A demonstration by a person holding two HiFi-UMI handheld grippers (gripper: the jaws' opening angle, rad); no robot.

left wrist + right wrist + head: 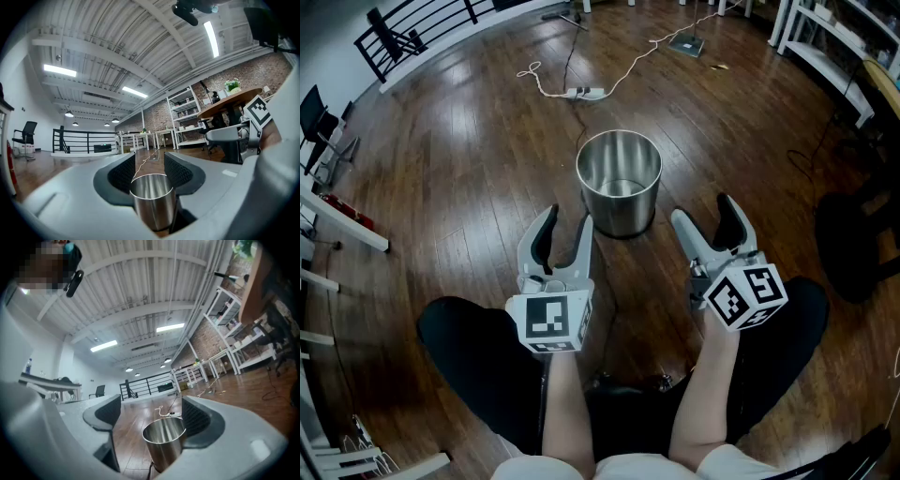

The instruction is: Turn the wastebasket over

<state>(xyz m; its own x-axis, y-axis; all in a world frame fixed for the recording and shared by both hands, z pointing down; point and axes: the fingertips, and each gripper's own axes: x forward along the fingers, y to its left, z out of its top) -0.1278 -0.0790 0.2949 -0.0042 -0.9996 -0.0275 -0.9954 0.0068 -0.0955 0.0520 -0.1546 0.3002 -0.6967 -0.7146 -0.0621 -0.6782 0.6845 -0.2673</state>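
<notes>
Wastebasket upright; probable power strip beyond; left gripper, right gripper jaws spread.

No legible text, label, brand or number on anything in view. Only markings seen:
- black-and-white square pattern on the left marker cube, left gripper, 7 o'clock in the head view
- same kind of pattern on the right marker cube, right gripper, 5 o'clock

Neither pattern contains letters or digits.
</notes>
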